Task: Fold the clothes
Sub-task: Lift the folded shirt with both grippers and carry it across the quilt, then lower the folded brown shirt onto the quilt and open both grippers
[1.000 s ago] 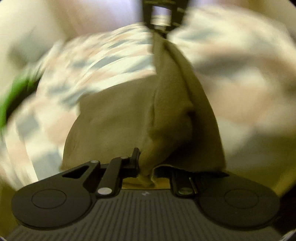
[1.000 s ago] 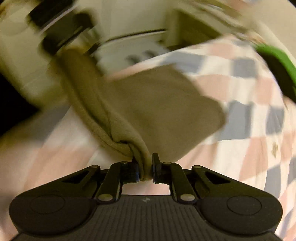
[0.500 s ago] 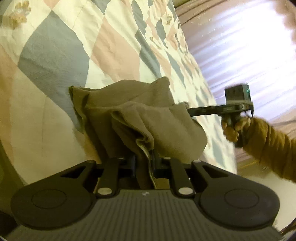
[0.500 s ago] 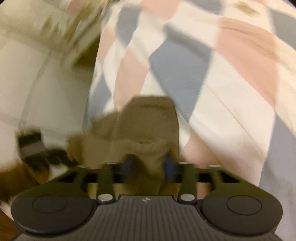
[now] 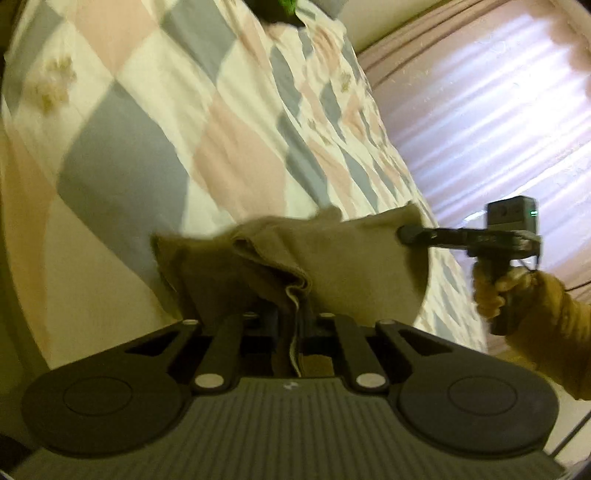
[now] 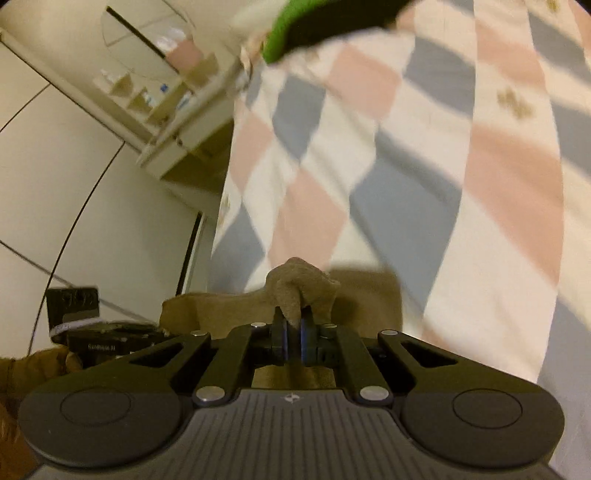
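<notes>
A checkered quilt point(image 5: 229, 110) in pink, grey and cream covers the bed. Above it hangs the olive-brown cloth point(image 5: 332, 266), stretched between both tools. The left gripper point(image 5: 291, 325) is closed on one bunched edge. The right gripper point(image 6: 293, 328) pinches another corner, its jaws nearly together.

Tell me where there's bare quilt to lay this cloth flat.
Bare quilt runs beyond the olive cloth, up toward the green item at its far end. It is crowded only near the bed edge, where the left gripper and right gripper pinch the cloth.
</notes>
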Motion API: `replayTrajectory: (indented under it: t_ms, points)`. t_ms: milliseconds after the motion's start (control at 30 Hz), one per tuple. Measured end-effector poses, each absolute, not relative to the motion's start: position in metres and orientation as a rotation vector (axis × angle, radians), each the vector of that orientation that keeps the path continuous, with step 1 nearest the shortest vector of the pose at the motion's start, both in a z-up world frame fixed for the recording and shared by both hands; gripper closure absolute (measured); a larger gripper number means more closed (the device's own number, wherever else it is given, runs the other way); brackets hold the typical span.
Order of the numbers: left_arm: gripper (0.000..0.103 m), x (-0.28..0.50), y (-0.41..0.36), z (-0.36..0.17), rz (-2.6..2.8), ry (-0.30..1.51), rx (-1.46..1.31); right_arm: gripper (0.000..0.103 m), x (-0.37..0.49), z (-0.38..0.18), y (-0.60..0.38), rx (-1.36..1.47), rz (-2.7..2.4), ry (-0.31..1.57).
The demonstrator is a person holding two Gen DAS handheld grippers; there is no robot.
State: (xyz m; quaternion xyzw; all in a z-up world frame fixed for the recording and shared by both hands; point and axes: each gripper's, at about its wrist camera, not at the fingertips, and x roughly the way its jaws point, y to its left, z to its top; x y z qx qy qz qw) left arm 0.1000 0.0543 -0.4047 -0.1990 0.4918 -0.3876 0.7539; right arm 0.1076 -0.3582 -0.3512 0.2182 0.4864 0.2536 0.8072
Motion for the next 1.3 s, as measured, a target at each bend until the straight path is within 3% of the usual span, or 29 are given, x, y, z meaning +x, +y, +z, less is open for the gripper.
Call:
replayTrajectory:
  t_ms: [233, 333, 400, 600, 733, 800, 933, 1100, 1167, 1233, 1300]
  points:
    - [0.094, 0.113, 0.055, -0.438, -0.777, 1.118, -0.343, 0.096, 0.129, -0.392, -0.354, 0.474, 0.431, 1.099]
    - [0.088, 0.116, 0.066, -0.437, -0.718, 1.125, -0.343, 0.084, 0.131, -0.409, -0.357, 0.526, 0.355, 1.104]
    - [0.089, 0.118, 0.073, -0.427, -0.657, 1.112, -0.315, 0.057, 0.130, -0.409, -0.358, 0.543, 0.304, 1.092]
    - [0.092, 0.112, 0.074, -0.362, -0.626, 0.967, -0.215, 0.050, 0.110, -0.361, -0.343, 0.333, 0.127, 0.946]
    - [0.091, 0.102, 0.029, -0.353, -0.734, 0.892, -0.061, 0.053, 0.073, -0.334, -0.317, 0.192, 0.141, 0.802]
    - [0.091, 0.104, 0.009, -0.368, -0.748, 0.884, 0.009, 0.072, 0.064, -0.344, -0.295, 0.097, 0.206, 0.806]
    - [0.090, 0.123, -0.015, -0.413, -0.674, 0.911, 0.091, 0.090, 0.080, -0.395, -0.276, -0.040, 0.206, 0.891]
    - [0.092, 0.138, -0.021, -0.430, -0.630, 0.930, 0.149, 0.095, 0.113, -0.428, -0.317, 0.202, 0.175, 0.977]
    - [0.092, 0.135, -0.017, -0.415, -0.593, 0.926, 0.160, 0.094, 0.109, -0.413, -0.330, 0.263, 0.159, 0.944]
    - [0.093, 0.127, -0.009, -0.395, -0.569, 0.934, 0.142, 0.084, 0.097, -0.390, -0.342, 0.292, 0.117, 0.893]
    - [0.093, 0.114, -0.003, -0.375, -0.568, 0.945, 0.119, 0.084, 0.073, -0.362, -0.349, 0.298, 0.087, 0.831]
